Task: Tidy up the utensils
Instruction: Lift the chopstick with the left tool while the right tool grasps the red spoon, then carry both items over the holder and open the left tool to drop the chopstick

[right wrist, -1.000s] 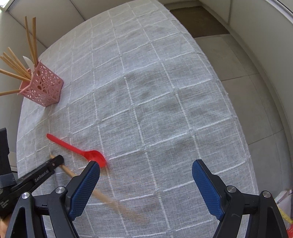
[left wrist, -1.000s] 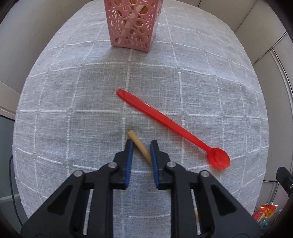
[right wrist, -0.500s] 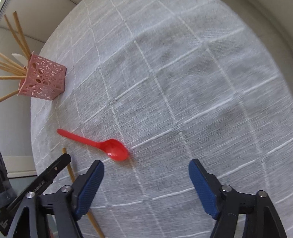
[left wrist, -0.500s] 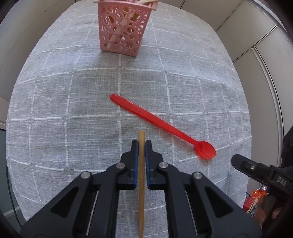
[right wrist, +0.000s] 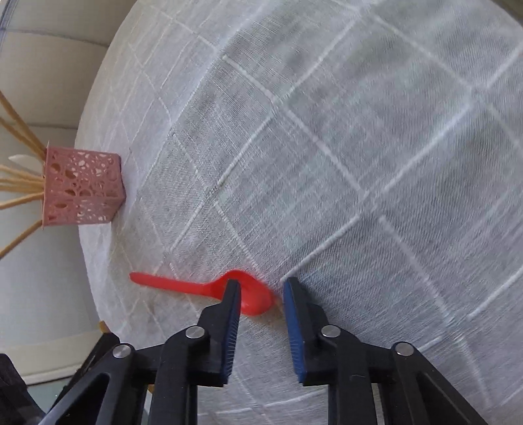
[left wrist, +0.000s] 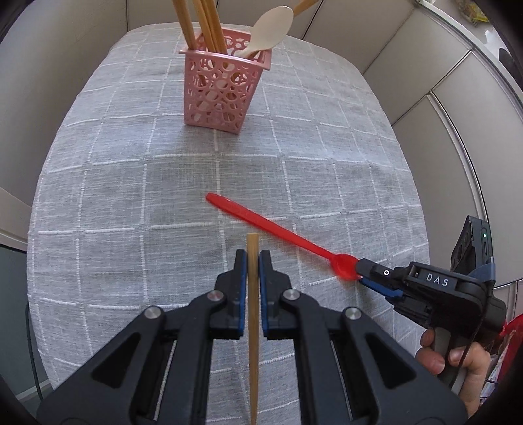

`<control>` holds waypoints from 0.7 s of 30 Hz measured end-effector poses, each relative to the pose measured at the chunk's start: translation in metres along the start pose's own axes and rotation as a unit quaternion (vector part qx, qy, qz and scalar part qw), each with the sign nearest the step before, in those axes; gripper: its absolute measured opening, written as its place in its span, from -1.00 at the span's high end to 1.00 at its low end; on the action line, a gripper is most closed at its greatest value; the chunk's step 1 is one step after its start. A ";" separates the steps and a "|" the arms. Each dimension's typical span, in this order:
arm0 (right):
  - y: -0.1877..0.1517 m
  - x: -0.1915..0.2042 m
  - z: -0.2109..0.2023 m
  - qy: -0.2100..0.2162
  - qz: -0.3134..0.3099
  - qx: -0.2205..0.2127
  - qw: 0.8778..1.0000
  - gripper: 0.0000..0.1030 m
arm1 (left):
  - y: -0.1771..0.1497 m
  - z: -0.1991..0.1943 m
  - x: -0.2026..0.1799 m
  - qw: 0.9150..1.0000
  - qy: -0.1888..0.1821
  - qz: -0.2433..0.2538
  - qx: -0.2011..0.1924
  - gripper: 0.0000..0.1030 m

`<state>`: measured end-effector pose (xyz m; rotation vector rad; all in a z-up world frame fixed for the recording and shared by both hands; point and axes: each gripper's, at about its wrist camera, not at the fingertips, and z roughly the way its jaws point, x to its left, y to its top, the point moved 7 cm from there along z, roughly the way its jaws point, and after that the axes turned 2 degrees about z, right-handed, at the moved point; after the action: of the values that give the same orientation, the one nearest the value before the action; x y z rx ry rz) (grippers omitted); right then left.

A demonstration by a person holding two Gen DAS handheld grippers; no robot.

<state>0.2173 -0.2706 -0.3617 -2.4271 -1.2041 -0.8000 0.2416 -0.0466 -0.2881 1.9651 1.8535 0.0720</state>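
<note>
My left gripper (left wrist: 252, 258) is shut on a wooden chopstick (left wrist: 252, 314) and holds it above the grey checked tablecloth. A red plastic spoon (left wrist: 278, 233) lies on the cloth ahead of it. My right gripper (right wrist: 261, 287) is open, its two fingers on either side of the red spoon's bowl (right wrist: 256, 296); it also shows in the left wrist view (left wrist: 362, 271) at the bowl. A pink perforated holder (left wrist: 222, 88) stands at the far end with several chopsticks and a cream spoon (left wrist: 269, 27); it also shows in the right wrist view (right wrist: 81, 186).
The grey tablecloth (left wrist: 114, 196) covers an oval table with edges near on the left and right. Beige wall panels surround it. A hand (left wrist: 457, 356) holds the right gripper at the lower right, beside a red packet.
My left gripper closed on the chopstick and lifted it, now level and pointing at the holder. My right gripper came down to the red spoon's bowl and narrowed around it.
</note>
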 end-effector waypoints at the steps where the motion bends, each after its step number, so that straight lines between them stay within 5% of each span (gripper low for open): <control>1: -0.001 0.000 0.000 0.000 0.001 -0.005 1.000 0.54 | 0.000 0.000 0.000 1.000 0.001 0.000 -0.001 0.84; 7: 0.000 -0.004 -0.001 -0.004 0.002 -0.016 1.000 0.88 | 0.003 -0.005 0.000 1.000 0.001 0.000 -0.016 0.85; 14: 0.011 0.018 -0.039 -0.025 -0.066 -0.071 0.995 0.92 | 0.011 -0.036 0.000 0.997 0.009 0.013 -0.070 0.85; 21: 0.007 0.063 -0.097 -0.068 -0.180 -0.166 0.967 0.95 | 0.027 -0.089 -0.001 0.985 0.022 0.022 -0.168 0.85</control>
<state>0.2206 -0.2839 -0.2471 -2.5936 -1.7202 -1.0206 0.2377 -0.0237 -0.1981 1.7789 1.6954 0.4164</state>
